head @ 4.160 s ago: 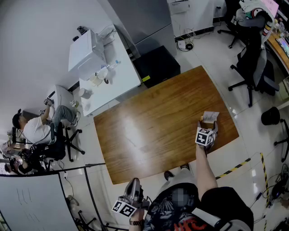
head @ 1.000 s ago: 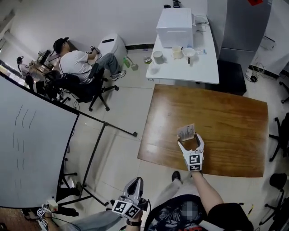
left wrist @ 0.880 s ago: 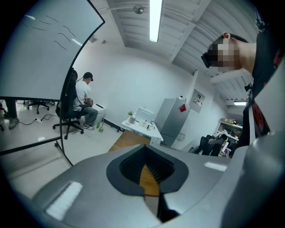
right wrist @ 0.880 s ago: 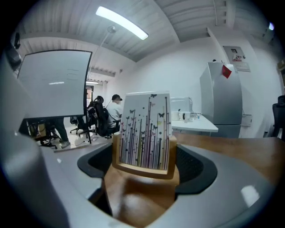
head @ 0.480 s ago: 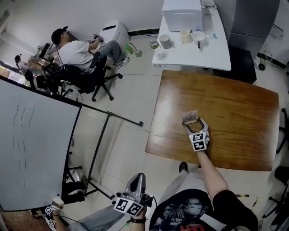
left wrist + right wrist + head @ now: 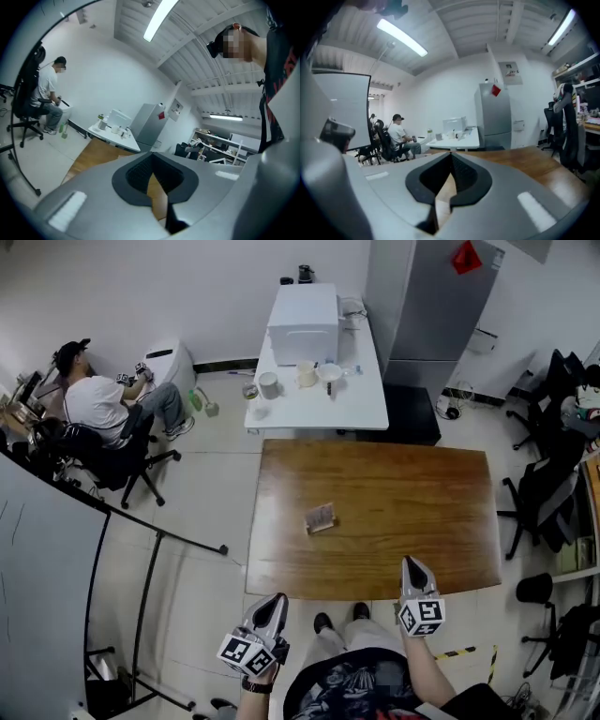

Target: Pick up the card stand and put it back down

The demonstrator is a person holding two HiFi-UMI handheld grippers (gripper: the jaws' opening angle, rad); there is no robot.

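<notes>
The card stand point(image 6: 321, 517), a small base with a pale card in it, rests on the brown wooden table point(image 6: 441, 540), left of the middle, with nothing touching it. My right gripper point(image 6: 411, 562) hovers at the table's near edge, well back from the stand, its jaws shut and empty. In the right gripper view its fingertips point(image 6: 451, 154) meet, with the tabletop beyond. My left gripper point(image 6: 278, 599) hangs off the table's near left corner, over the floor. Its jaws point(image 6: 152, 155) are shut on nothing.
A white table point(image 6: 361, 409) with a white box point(image 6: 304, 310) and cups stands behind the wooden one. A grey cabinet point(image 6: 422, 296) is beside it. A seated person point(image 6: 94, 401) is far left, a whiteboard point(image 6: 37, 568) on a stand is near left, and office chairs point(image 6: 539, 498) are at the right.
My right gripper has let go of the card stand, pulled back to the table's near edge and shut. The stand stays on the table. The head view has swung.
</notes>
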